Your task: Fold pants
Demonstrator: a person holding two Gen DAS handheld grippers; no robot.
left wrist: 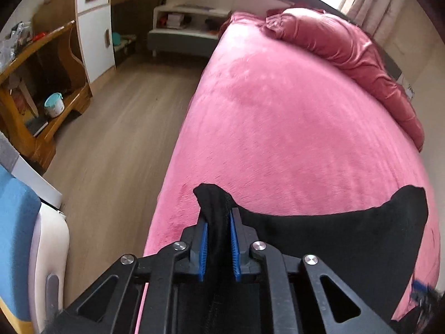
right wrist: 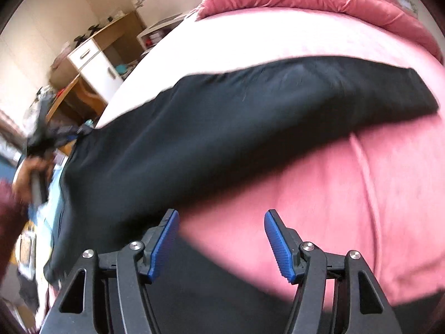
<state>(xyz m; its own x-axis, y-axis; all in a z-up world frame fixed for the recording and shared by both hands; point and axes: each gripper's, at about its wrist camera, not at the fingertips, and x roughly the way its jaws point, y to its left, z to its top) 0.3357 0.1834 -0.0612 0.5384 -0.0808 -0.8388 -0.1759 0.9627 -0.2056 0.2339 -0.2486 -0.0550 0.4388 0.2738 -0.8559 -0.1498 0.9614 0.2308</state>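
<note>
Left claw [left wrist: 218, 224] pinching a bunched fold of the black pants [left wrist: 319, 239], blue pads [left wrist: 204, 246] pressed against the cloth from both sides, a tuft of fabric poking up beyond the fingertips. From that pinch, dark cloth sagging away to the right in the left wrist view and rising again to a second peak near the picture's edge. Beneath it, the pink bed [left wrist: 278, 128], plush-covered, with a rumpled darker pink quilt [left wrist: 342, 44] heaped along its far side under the window. To the left, wooden floor [left wrist: 116, 144], a white cabinet [left wrist: 96, 30] with a drawer and a door, a wooden shelf unit [left wrist: 41, 83] holding a teal lidded pot [left wrist: 54, 105], and a low white stand [left wrist: 189, 25] by the wall.

Right claw [right wrist: 221, 239] spread wide, nothing between its blue pads [right wrist: 278, 245], hovering over pink bed cover [right wrist: 319, 194] just beside the pants' near edge. In the right wrist view, pants [right wrist: 222, 128] stretched as a long dark band across the bed, one end lying flat at the right, the other end lifted off at the left edge of the mattress. At that lifted end, blurred, a hand [right wrist: 27, 178] with a dark red sleeve [right wrist: 8, 217] gripping the other tool. Much motion blur in this view; finer detail of the cloth's seams impossible to tell.
</note>
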